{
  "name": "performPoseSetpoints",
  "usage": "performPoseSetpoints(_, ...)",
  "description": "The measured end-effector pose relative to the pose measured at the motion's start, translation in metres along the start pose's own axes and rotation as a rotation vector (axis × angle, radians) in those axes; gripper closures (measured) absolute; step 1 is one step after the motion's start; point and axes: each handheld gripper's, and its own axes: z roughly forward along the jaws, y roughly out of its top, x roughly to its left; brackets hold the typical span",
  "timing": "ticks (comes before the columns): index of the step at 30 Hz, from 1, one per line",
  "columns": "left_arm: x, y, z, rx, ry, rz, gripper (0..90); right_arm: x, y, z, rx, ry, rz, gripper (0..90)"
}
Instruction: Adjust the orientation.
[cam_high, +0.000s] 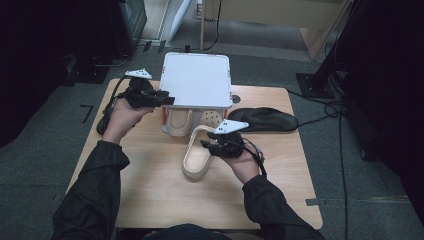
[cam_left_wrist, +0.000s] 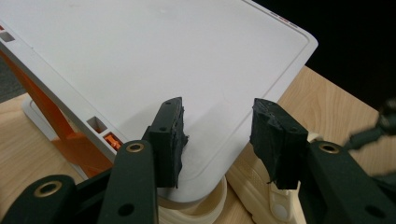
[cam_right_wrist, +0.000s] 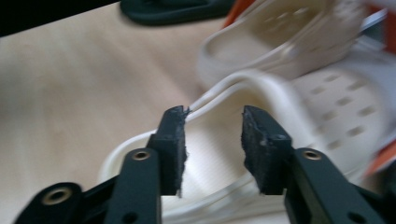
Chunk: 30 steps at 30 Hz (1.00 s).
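Observation:
A white box has its flat lid (cam_high: 197, 80) raised on orange hinges (cam_left_wrist: 70, 140). My left gripper (cam_high: 169, 100) is at the lid's front left corner. Its jaws (cam_left_wrist: 218, 109) stand apart over that corner, and the pads do not press on it. One cream perforated clog (cam_high: 177, 120) lies under the lid. A second clog (cam_high: 197, 159) lies on the table with its toe toward the box. My right gripper (cam_high: 206, 142) hovers at this clog's right side. In the right gripper view its jaws (cam_right_wrist: 213, 114) are open over the clog's heel strap (cam_right_wrist: 205, 177), gripping nothing.
A black flat shoe-shaped piece (cam_high: 265, 119) lies on the wooden table (cam_high: 150, 195) to the right of the box. Cables trail off the table's right and left edges. Grey carpet surrounds the table, and dark furniture stands at both sides.

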Motion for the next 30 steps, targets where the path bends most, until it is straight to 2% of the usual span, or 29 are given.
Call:
performPoseSetpoints(3, 0.002, 0.002, 0.001, 0.003, -0.005, -0.015, 55.4, 0.017, -0.015, 0.001, 0.011, 0.052, 0.05, 65.6)
performPoseSetpoints(5, 0.001, 0.003, 0.002, 0.011, 0.002, -0.006, 56.1, 0.029, -0.024, 0.004, 0.03, 0.076, 0.061, 67.2)
performPoseSetpoints(9, -0.001, 0.004, 0.004, 0.01, 0.001, -0.004, 56.2, 0.051, -0.036, 0.008, 0.049, 0.091, 0.055, 66.8)
performPoseSetpoints(13, 0.0, 0.001, 0.004, -0.004, -0.004, -0.006, 56.6, 0.063, -0.042, 0.014, 0.064, 0.088, 0.047, 66.0)
performPoseSetpoints(16, 0.001, 0.0, 0.003, -0.013, -0.01, -0.01, 57.2, 0.071, -0.044, 0.02, 0.07, 0.119, 0.037, 72.0)
performPoseSetpoints(20, 0.002, -0.001, 0.003, -0.018, -0.012, -0.016, 58.6, 0.082, -0.049, 0.034, 0.126, 0.154, 0.021, 72.4)
performPoseSetpoints(22, 0.001, -0.001, 0.003, -0.015, -0.006, -0.008, 58.9, 0.085, -0.054, 0.04, 0.157, 0.144, 0.017, 72.6)
performPoseSetpoints(23, 0.001, -0.001, 0.003, -0.016, -0.003, -0.003, 59.2, 0.084, -0.058, 0.041, 0.172, 0.132, 0.016, 76.2)
performPoseSetpoints(25, 0.001, -0.001, 0.003, -0.014, 0.001, 0.003, 59.8, 0.082, -0.061, 0.039, 0.17, 0.123, 0.014, 77.1)
performPoseSetpoints(30, 0.001, -0.001, 0.003, -0.013, 0.003, 0.003, 60.3, 0.08, -0.067, 0.033, 0.205, 0.077, -0.032, 76.6)
